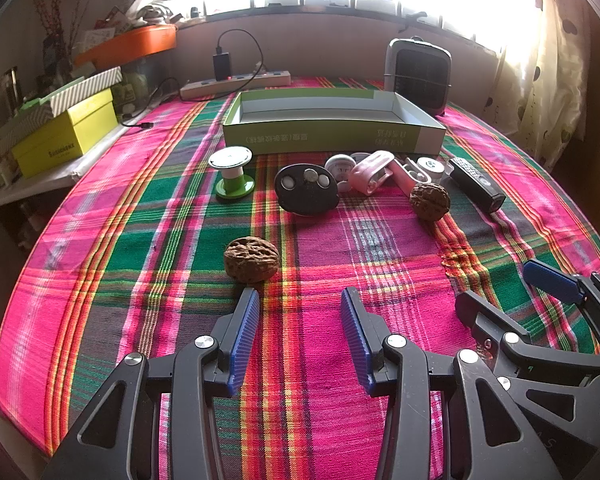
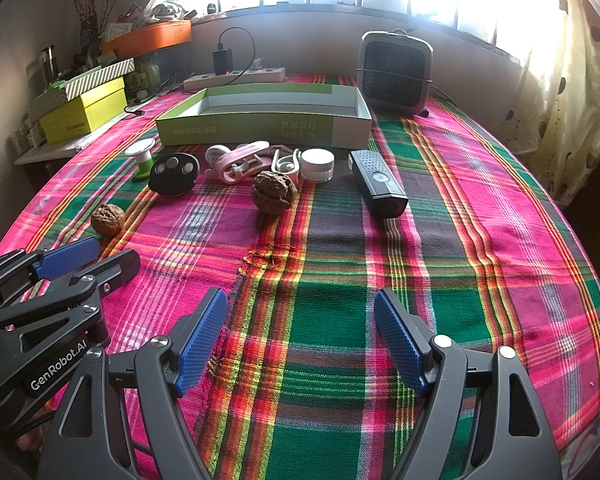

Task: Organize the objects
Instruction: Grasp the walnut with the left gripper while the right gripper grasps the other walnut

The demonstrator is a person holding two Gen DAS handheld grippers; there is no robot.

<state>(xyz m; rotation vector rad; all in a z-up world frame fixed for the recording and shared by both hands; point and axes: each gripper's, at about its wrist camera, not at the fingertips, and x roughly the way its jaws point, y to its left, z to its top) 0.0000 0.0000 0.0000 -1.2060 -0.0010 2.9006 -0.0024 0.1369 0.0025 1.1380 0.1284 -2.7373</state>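
An open green and white box stands empty at the far side of the plaid cloth. In front of it lie a green spool, a black oval case, pink and white clips, a white jar, a black remote and two walnuts. My left gripper is open and empty, just short of the near walnut. My right gripper is open over bare cloth.
A grey heater stands behind the box at the right. A power strip with a charger lies at the back. Yellow and striped boxes sit on a side shelf at the left. A curtain hangs right.
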